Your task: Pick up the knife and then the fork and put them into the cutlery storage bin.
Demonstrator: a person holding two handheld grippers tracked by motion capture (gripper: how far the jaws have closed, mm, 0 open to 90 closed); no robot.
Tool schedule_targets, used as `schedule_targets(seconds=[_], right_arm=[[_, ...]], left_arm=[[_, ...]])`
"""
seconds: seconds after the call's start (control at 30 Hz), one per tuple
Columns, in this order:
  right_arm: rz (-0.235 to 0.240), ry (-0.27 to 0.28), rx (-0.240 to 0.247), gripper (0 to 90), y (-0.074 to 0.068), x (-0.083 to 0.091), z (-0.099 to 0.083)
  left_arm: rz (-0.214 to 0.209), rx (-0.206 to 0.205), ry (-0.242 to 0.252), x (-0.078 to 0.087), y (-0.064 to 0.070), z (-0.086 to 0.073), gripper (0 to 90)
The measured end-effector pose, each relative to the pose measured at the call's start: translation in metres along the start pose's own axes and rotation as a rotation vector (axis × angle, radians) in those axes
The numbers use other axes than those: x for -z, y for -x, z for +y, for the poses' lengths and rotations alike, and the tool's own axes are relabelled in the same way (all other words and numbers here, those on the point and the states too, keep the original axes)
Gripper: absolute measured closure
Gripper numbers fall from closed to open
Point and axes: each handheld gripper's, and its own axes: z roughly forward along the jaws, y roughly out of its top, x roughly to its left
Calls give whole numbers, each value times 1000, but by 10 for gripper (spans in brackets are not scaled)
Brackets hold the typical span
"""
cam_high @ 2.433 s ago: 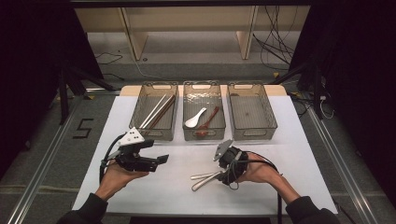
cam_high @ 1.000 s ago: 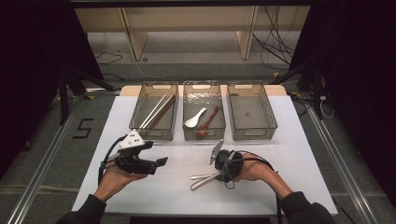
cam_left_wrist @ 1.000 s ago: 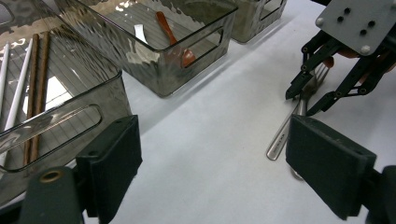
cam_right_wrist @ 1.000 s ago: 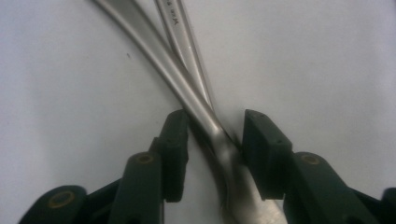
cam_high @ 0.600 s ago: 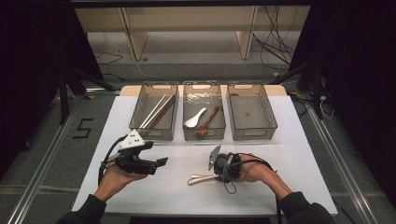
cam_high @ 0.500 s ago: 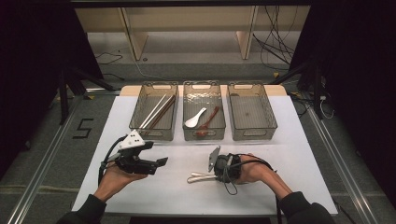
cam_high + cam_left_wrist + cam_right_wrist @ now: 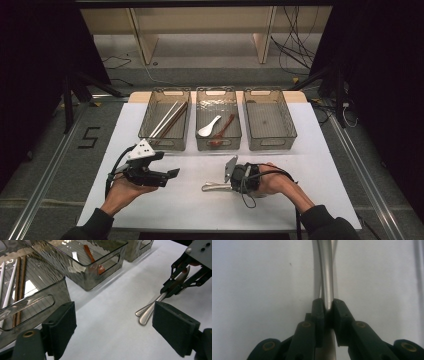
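on the white tabletop, our right tool is clamped on the long silver metal utensil handle, which lies just in front of three clear plastic bins. a second utensil lies touching it, so we judge a slow, level lift best. our left tool hovers wide open nearby, palm cradling it from below.

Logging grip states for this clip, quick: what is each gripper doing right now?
Left gripper: open, holding nothing, above the table.
Right gripper: closed on the metal utensil handle.
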Motion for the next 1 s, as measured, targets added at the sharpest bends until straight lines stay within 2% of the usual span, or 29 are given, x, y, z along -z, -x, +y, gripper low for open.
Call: schedule_targets(seconds=[0.1,0.27,0.53,0.73,0.9,1.0], right_arm=[[-20,16,-26,810,2,2,-2],[-22,37,-65,810,7,6,-5],[-45,95,-173,810,16,15,-11],[-54,149,-259,810,24,27,-18],[-67,205,-306,809,32,38,-25],[-78,218,-318,810,35,45,-29]], left_arm=[[1,2,1,0,-1,0,187],[2,5,-3,0,-2,-1,187],[6,13,4,1,-4,-1,187],[14,33,23,2,-7,-2,187],[17,46,37,4,-10,-3,184],[16,48,37,4,-10,-3,183]])
